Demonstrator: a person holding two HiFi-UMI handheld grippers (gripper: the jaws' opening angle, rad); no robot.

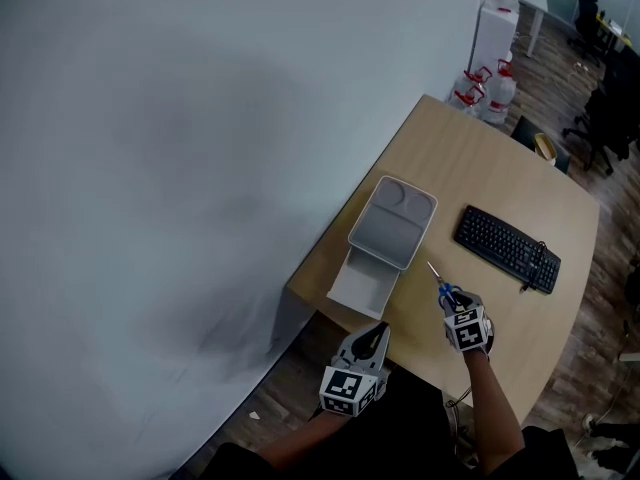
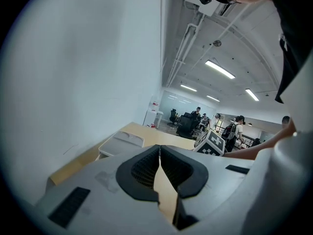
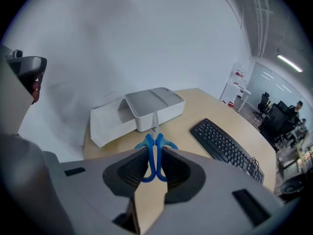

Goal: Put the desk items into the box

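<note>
A light wooden counter stands against a plain pale wall. Beyond its far corner, clear water jugs with red handles sit on the wooden floor beside a white cabinet. Dark office chairs stand further off. Long ceiling lights glow above distant people.

L hand-held gripper grey w/ blk ribbed pads, R hand-held gripper same, b/w marker cubes

readable text: none | keyboard: key legends too small to read; no brands or numbers legible
</note>
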